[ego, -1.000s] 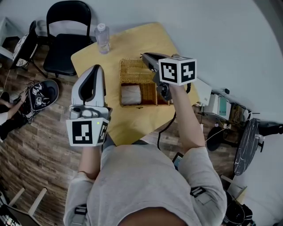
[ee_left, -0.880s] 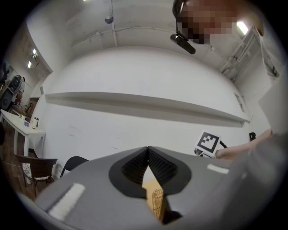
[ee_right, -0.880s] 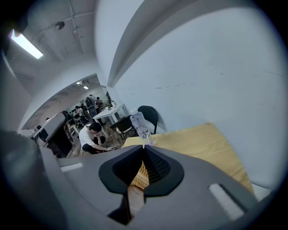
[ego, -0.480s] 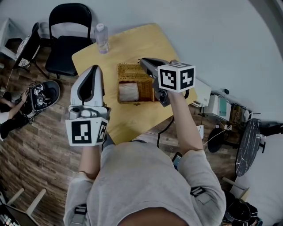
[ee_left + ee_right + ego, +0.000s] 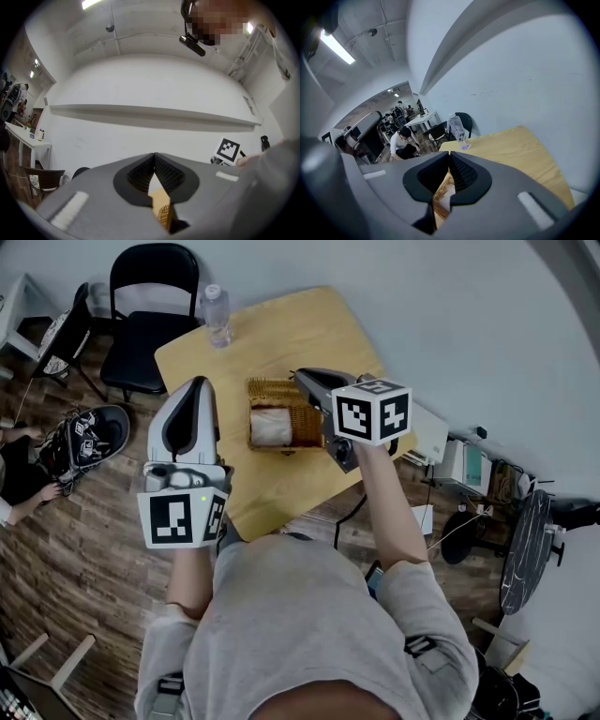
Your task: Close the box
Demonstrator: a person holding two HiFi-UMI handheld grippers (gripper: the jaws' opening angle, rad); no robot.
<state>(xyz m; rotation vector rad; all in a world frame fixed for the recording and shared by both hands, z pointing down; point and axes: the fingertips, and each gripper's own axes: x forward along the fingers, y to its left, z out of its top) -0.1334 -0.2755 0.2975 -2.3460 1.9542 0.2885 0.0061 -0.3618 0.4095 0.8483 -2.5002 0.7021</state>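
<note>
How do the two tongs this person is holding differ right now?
The left tongs hang beside the wicker box, toward the table edge; the right tongs hang over the box's right side. The left tongs face the wall; the right tongs tilt down toward the table. Both are shut and empty.

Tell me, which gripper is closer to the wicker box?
Right. The right gripper hangs by the wicker box's right edge; the left gripper is off to its left, apart.

A yellow wooden table (image 5: 281, 334) carries an open woven box (image 5: 268, 390) near its middle. A clear water bottle (image 5: 217, 318) stands upright by its far left edge.
</note>
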